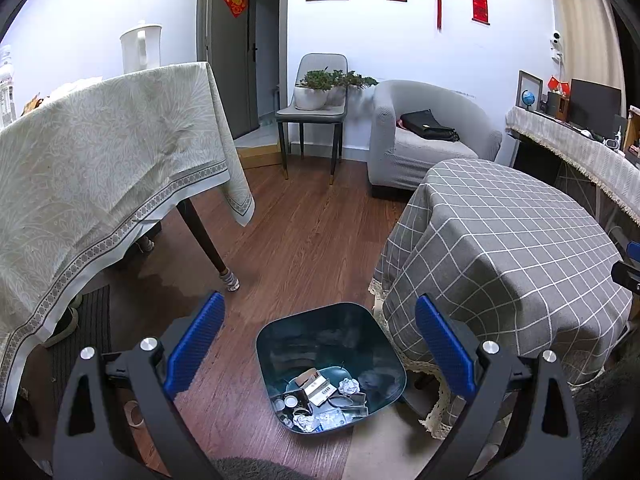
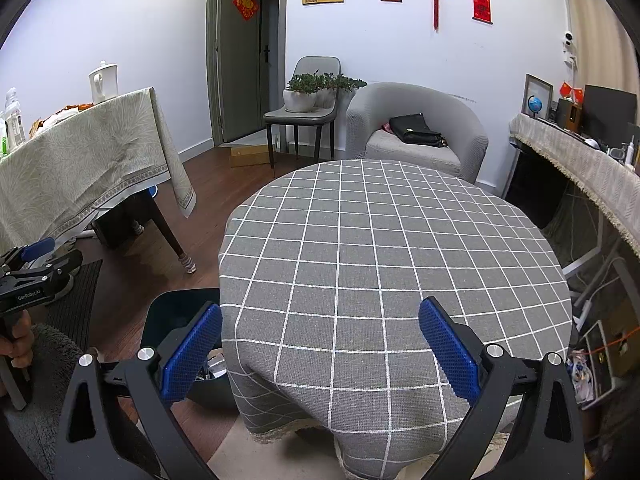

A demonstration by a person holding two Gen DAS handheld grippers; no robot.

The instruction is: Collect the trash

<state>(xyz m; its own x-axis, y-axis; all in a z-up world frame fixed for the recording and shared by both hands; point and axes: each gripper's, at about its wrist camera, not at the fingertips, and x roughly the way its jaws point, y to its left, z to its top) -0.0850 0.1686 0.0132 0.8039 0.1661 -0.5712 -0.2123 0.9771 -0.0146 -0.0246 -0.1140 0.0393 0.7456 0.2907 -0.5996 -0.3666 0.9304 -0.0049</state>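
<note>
The dark bin (image 1: pixel 331 364) stands on the wood floor (image 1: pixel 304 240), touching the checked tablecloth (image 1: pixel 500 248) edge, and holds crumpled paper (image 1: pixel 349 386), a small carton (image 1: pixel 316 390) and wrappers. Left gripper (image 1: pixel 320 344): jaws spread wide, nothing held, above the bin. Right gripper (image 2: pixel 320 346): jaws spread, nothing held, over the checked table. Bare floor runs between both tables

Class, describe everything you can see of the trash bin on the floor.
The bin is dark teal with a smooth, slightly shiny look, squarish with rounded corners, open-topped and upright. It stands on the wood floor beside the checked tablecloth. Inside lie crumpled paper balls, a small carton, wrappers and a round lid. The open left gripper hangs above it.
</note>
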